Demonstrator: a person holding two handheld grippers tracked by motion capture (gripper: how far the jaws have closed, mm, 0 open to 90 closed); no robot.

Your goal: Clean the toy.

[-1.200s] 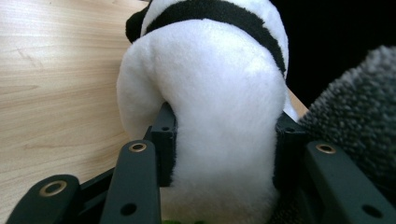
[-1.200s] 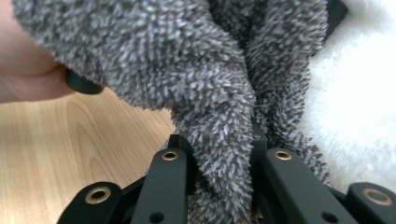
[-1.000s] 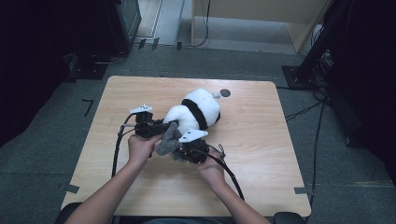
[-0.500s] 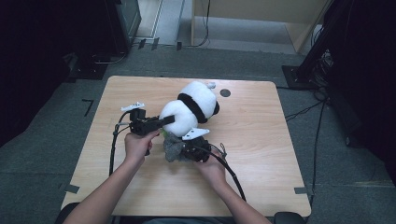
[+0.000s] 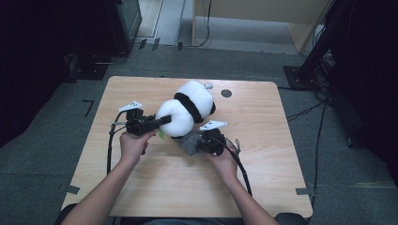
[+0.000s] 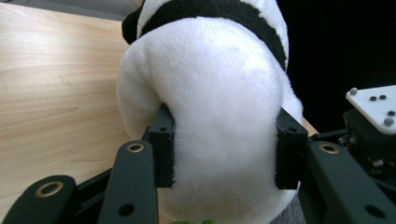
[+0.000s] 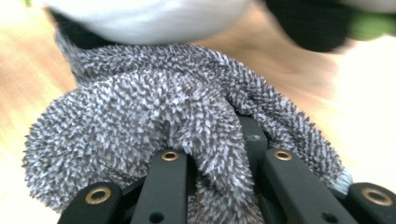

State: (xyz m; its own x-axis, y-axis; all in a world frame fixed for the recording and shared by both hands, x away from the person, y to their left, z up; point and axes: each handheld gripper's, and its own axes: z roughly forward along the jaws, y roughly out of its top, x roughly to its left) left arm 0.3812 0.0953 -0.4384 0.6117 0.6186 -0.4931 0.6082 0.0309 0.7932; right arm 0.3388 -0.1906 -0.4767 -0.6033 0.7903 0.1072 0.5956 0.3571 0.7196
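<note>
Two grippers hold a plush panda and a grey fuzzy cloth on a wooden table.

The left gripper (image 5: 162, 121) presses its two black pads into the soft white rounded end of the plush panda (image 5: 187, 110), whose long axis runs from this gripper toward the far right, with a black band around its middle. The right gripper (image 5: 199, 143) has its jaws closed tight on the grey cloth (image 7: 173, 121), bunched, bristly, with short spiky fibres, just beside the panda. The table (image 5: 263, 154) is light wood with visible grain.

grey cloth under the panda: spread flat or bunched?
Bunched. The grey cloth bulges in folds, pinched in the right gripper.
</note>
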